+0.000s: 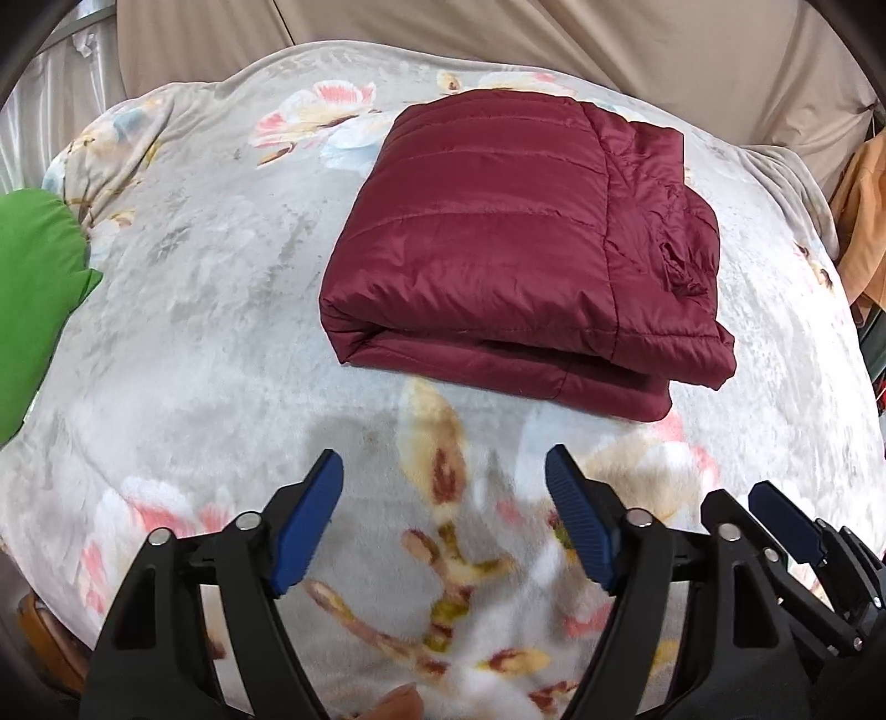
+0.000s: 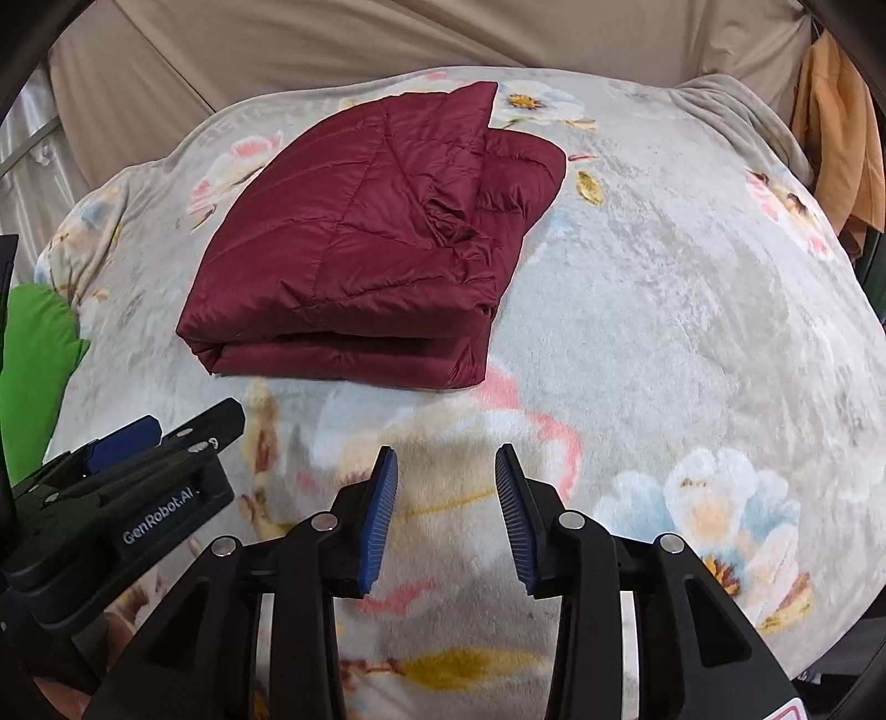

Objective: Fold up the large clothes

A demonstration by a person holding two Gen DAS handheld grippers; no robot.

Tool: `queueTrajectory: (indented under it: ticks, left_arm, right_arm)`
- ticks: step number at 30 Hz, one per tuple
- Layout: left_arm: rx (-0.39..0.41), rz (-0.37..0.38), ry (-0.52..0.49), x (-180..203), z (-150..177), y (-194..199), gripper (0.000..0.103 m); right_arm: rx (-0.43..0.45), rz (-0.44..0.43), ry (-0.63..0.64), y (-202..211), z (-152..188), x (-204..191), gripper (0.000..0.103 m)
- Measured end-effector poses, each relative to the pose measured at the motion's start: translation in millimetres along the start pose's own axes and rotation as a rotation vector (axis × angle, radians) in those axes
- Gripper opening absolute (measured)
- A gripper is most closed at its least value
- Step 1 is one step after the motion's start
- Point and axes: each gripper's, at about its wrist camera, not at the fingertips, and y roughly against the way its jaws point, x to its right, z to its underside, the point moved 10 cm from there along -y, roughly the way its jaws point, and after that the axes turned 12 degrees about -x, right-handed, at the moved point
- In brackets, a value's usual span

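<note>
A floral fleece blanket (image 1: 221, 310) in pale grey with pink, blue and yellow blossoms covers the whole work surface; what lies under it cannot be told. Behind it hangs a beige cloth backdrop (image 1: 498, 39).

On the far half of the blanket lies the maroon quilted puffer jacket (image 1: 498, 238), folded into a thick, roughly square bundle with stacked layers showing along its near edge and a bunched part, perhaps a sleeve or collar, at its right side. From the right wrist view the same jacket (image 2: 354, 249) sits left of centre, well apart from both tools.

At the left edge of the blanket a bright green garment (image 1: 33, 288) lies partly out of frame. An orange cloth (image 2: 836, 127) hangs at the far right beyond the blanket.

The left tool (image 1: 443, 515) hovers over the near part of the blanket, its blue-padded jaws spread wide with nothing between them. The right tool (image 2: 446, 515) is just beside it, jaws parted less widely, also empty, above a printed flower. Neither touches the jacket. A fingertip (image 1: 398, 703) shows at the bottom edge of the left wrist view.
</note>
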Motion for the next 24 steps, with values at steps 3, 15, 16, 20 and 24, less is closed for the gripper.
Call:
queueTrajectory:
  ticks: [3,15,16,20,24]
  left_arm:
    - [0.016,-0.006,-0.002,1,0,3,0.074]
    - [0.050,-0.025,-0.010,5,0,10,0.074]
    - [0.047,-0.026,-0.008,5,0,9,0.075]
    - [0.039,-0.055,0.000,1,0,7,0.083]
    - [0.034,-0.077,0.017,-5,1,5,0.093]
  right_arm:
    - [0.009,0.002,0.003,3,1,0,0.039]
    - [0.039,0.011,0.031,11,0,-7,0.040]
    - [0.039,0.013,0.032,11,0,-7,0.040]
    - [0.035,0.022,0.032,8,0,-5,0.040]
    - [0.036,0.020,0.027,8,0,-4,0.040]
